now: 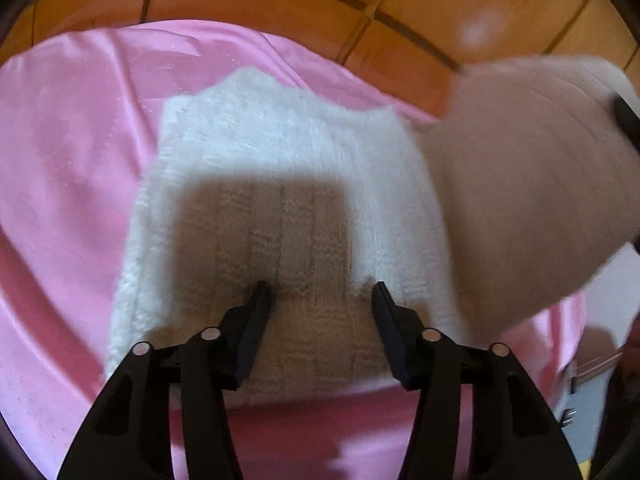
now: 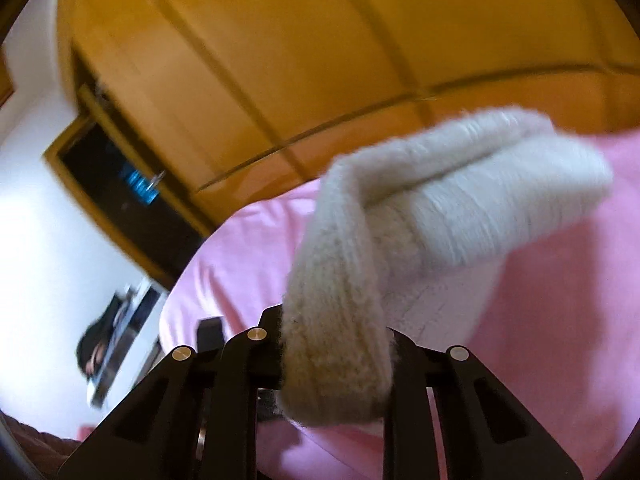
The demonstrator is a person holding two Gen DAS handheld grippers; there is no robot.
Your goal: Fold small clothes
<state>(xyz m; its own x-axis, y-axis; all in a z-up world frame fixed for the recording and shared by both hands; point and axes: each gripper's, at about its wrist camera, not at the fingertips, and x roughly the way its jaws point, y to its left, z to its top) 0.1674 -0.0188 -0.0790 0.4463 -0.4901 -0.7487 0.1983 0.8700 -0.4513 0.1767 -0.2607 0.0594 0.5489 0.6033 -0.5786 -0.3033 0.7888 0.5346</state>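
On a pink sheet (image 1: 72, 168) spread over the bed lies a white knitted garment (image 1: 280, 168), its fluffy body flat on the cloth and partly darkened by the shadow of the tool above it. Over its near part hangs the left gripper (image 1: 320, 296), pointing steeply down, its two black fingers (image 1: 256, 320) standing moderately apart with nothing pinched between them; whether the tips touch the knit cannot be told. At the right side of that view one part of the garment is lifted off the sheet and blurred, with a dark fingertip of the other tool at its edge.

From the right wrist view, the right gripper (image 2: 334, 360) has its jaws drawn narrow around a thick band of the cream knit (image 2: 340, 320), which fills the gap between the fingers and bulges out above them. Beyond the grip, the lifted fabric folds over and hangs in the air above the pink sheet (image 2: 560, 320). Behind the bed stands an orange wooden panel (image 2: 320, 60), and at the left a white wall with a dark doorway (image 2: 120, 184)
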